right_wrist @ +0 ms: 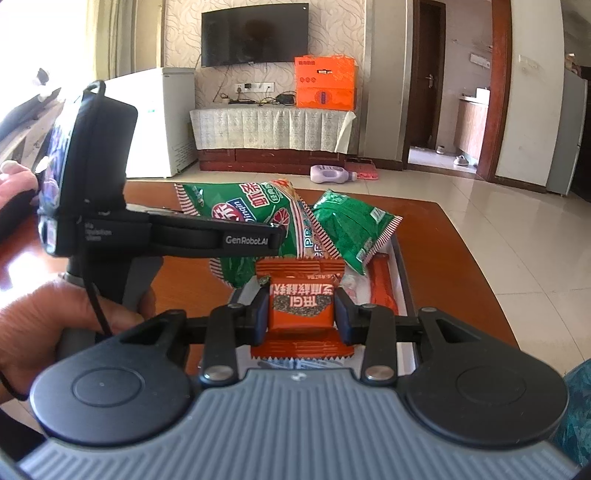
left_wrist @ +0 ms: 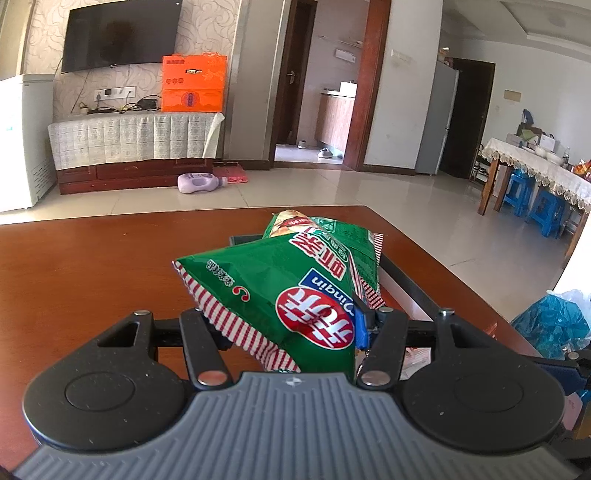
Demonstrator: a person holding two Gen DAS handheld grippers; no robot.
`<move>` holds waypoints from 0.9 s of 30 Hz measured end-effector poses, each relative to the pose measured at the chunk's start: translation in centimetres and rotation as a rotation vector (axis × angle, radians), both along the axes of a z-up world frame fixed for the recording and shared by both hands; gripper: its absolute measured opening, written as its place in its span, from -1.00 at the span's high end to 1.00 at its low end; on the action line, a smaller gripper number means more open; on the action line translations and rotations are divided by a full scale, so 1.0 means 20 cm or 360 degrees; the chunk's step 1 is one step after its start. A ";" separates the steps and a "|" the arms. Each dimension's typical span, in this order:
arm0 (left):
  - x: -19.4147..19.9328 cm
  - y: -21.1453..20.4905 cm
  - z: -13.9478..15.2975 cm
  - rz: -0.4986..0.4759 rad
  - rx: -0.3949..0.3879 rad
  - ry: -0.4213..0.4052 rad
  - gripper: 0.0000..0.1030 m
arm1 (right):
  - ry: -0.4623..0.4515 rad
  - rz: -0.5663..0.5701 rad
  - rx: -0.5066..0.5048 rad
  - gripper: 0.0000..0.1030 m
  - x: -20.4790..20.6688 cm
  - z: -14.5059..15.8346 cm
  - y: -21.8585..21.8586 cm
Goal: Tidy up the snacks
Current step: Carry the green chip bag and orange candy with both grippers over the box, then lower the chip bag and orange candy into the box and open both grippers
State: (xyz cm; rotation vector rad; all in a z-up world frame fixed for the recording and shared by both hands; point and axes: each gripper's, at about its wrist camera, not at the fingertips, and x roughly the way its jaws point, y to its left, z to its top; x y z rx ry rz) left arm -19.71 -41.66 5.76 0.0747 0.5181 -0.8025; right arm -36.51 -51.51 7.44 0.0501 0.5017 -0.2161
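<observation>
1. Left wrist view: nearest the lens, the left gripper (left_wrist: 291,334) is closed on a big green snack bag (left_wrist: 295,295), pinched near its striped bottom seam so that the puffy body hangs clear ahead of the fingers.
2. Right wrist view: the right gripper (right_wrist: 301,314) is clamped on a small orange snack packet (right_wrist: 301,308), held square across its middle, probably so that it can be set down flat.
3. Both items are held above or just short of a dark-rimmed tray (right_wrist: 400,266), judged to be the collecting place. A second green bag (right_wrist: 351,229) is leaned over its far end and an orange stick pack (right_wrist: 382,291) lies inside.
4. A hand (right_wrist: 55,325) wrapped round the left gripper's handle is seen at the left of the right wrist view.
5. The tray is carried by a polished red-brown table (left_wrist: 92,266).
6. Beyond it, pale floor tiles (left_wrist: 295,188), a lilac bottle (left_wrist: 201,182) lying on the floor, a cloth-covered cabinet (left_wrist: 133,138) with orange boxes (left_wrist: 194,83), and a wall television (left_wrist: 120,35) are seen.
</observation>
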 end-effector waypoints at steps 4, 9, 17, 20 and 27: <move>0.03 -0.04 -0.01 -0.0023 -0.0012 0.0015 -0.21 | 0.0016 -0.0010 -0.0002 0.24 0.00 -0.01 -0.01; 0.07 -0.09 -0.03 -0.0057 -0.0031 0.0042 -0.21 | 0.0045 -0.0012 -0.0001 0.24 0.02 -0.03 -0.02; 0.11 -0.18 -0.07 -0.0110 -0.0022 0.0067 -0.37 | 0.0075 -0.0019 0.0008 0.24 0.04 -0.05 -0.05; 0.14 -0.20 -0.08 -0.0112 0.0011 0.0067 -0.55 | 0.0080 -0.0022 0.0011 0.24 0.06 -0.05 -0.05; 0.16 -0.21 -0.09 -0.0119 0.0038 0.0044 -0.67 | 0.0072 -0.0041 0.0020 0.24 0.07 -0.05 -0.06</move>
